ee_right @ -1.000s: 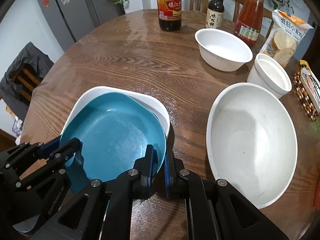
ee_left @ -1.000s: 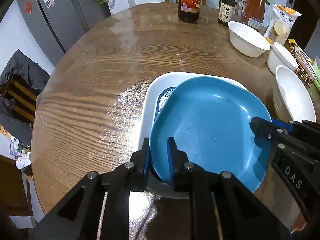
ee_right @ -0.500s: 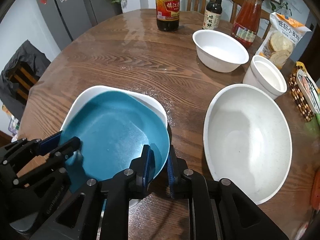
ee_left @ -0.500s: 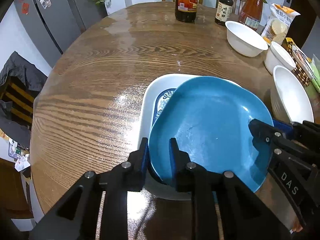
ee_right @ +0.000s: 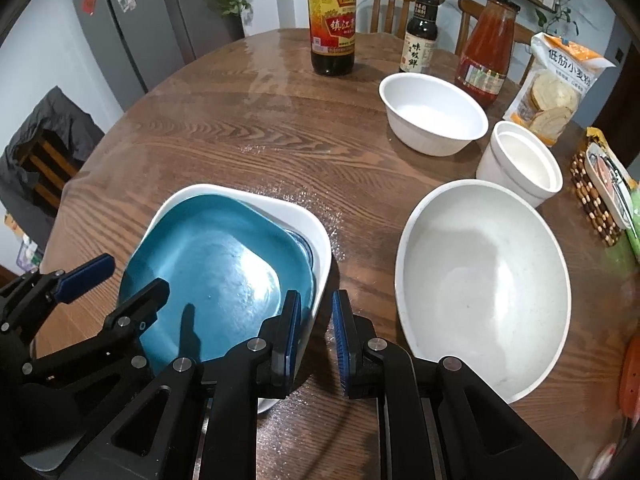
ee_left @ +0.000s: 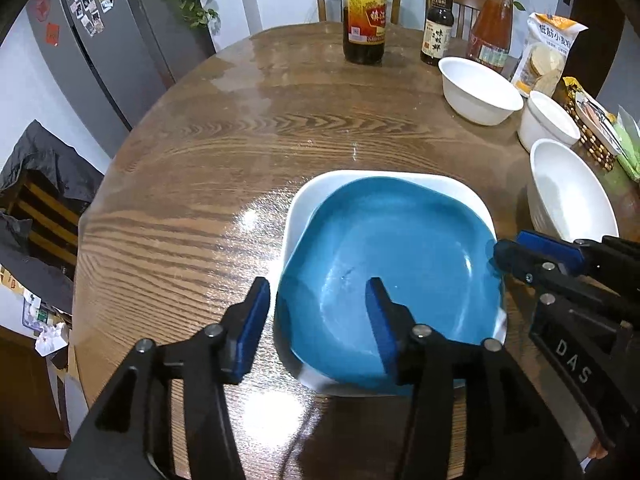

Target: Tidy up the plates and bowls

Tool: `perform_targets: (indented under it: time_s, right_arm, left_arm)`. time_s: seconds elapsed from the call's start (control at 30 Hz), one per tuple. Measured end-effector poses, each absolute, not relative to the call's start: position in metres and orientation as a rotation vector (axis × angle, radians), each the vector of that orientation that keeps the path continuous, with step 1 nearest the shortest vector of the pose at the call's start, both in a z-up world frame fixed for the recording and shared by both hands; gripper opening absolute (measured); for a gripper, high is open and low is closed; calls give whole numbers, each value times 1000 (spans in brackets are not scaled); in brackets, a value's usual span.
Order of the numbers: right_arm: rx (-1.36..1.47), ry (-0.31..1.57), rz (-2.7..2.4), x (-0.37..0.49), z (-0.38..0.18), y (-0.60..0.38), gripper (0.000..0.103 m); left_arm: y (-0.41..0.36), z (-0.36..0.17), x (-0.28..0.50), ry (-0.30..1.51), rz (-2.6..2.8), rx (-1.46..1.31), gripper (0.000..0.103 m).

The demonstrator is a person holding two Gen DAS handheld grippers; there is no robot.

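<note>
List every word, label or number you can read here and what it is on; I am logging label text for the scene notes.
"DAS": white letters on the right gripper body, left wrist view.
"镇江": red label of the large vinegar bottle; the rest is cut off or blurred.
"味极鲜": label of the small dark bottle.
"低筋小麦粉": flour bag.
Red sauce bottle label: too small to read.
Fridge magnets: unreadable.

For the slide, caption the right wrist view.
Blue plate nested in white dish; both claws open beside it.
</note>
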State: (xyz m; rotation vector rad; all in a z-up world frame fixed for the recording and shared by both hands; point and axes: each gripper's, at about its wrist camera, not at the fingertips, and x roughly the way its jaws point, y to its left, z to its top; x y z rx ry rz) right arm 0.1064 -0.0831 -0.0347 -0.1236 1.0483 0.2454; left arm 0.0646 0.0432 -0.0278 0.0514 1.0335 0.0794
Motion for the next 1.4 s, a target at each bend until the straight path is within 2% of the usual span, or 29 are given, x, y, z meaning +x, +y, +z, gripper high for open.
perform_targets:
  time_s: [0.2, 0.27, 0.33, 0.4, 0.6, 0.87, 1.1, 1.33, 1.4]
  right_arm:
    - [-108, 1023, 258, 101, -23, -84, 17]
    - [-107, 1010, 262, 98, -19, -85, 26]
    - [-103, 988, 263, 94, -13, -88, 52]
    - [-92, 962, 261, 90, -6, -93, 57]
    - [1, 913, 246, 83, 18, -123, 57]
    - [158, 889, 103, 81, 33, -198, 57]
    - [269, 930, -43, 74, 14, -268, 57]
    - [374, 999, 1, 93, -17, -285, 57]
    - [377, 1022, 14, 101, -26, -282, 57]
  left_arm:
    - [44, -23, 61, 1019, 86, 54, 56]
    - [45, -22, 61, 1017, 96, 54, 65]
    - [46, -20, 60, 1011, 99, 52, 72]
    - [46, -17, 60, 1007, 99, 51, 73]
    - [45, -6, 58, 998, 79, 27, 81]
    - [24, 5, 66, 1000, -23, -24, 81]
    - [-26, 7, 78, 985, -129, 37, 81]
    - [-70, -2, 115, 983, -191, 91, 81]
    - [-84, -8, 128, 987, -189, 140, 78]
